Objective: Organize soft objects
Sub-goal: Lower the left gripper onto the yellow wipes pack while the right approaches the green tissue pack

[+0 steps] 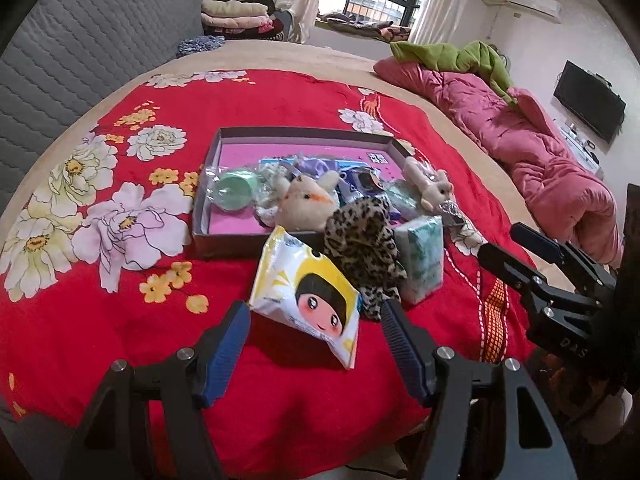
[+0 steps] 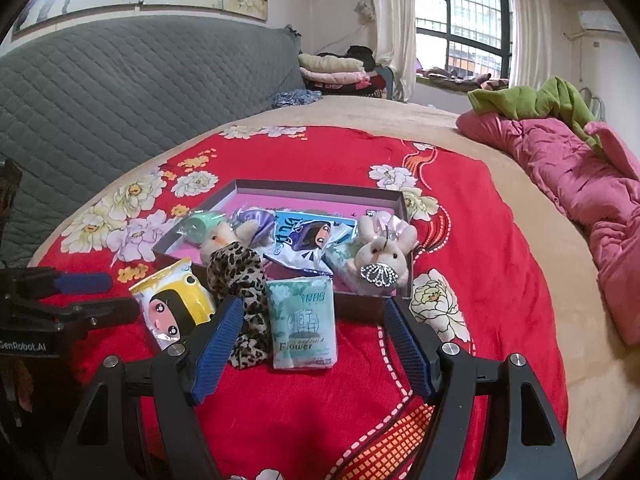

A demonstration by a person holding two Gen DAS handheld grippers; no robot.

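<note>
A shallow box (image 1: 304, 134) (image 2: 320, 190) with a pink floor lies on the red flowered bedspread. It holds plush toys (image 1: 304, 200) (image 2: 380, 256), a green roll (image 1: 234, 192) and wrapped packs. Three things lean on its near wall: a yellow-and-white tissue pack with a cartoon face (image 1: 310, 296) (image 2: 176, 304), a leopard-print scrunchie (image 1: 364, 248) (image 2: 240, 280) and a pale green tissue pack (image 1: 424, 260) (image 2: 304, 324). My left gripper (image 1: 316, 312) is open, its fingers either side of the cartoon pack, not touching it. My right gripper (image 2: 314, 308) is open around the green pack, apart from it.
A crumpled pink quilt (image 1: 532, 152) (image 2: 592, 184) with a green garment (image 1: 460, 56) lies at the bed's right side. The grey quilted headboard (image 1: 80, 48) (image 2: 140, 88) rises at the left. Folded clothes (image 1: 236, 16) are stacked by the window. Bare red bedspread lies in front of the packs.
</note>
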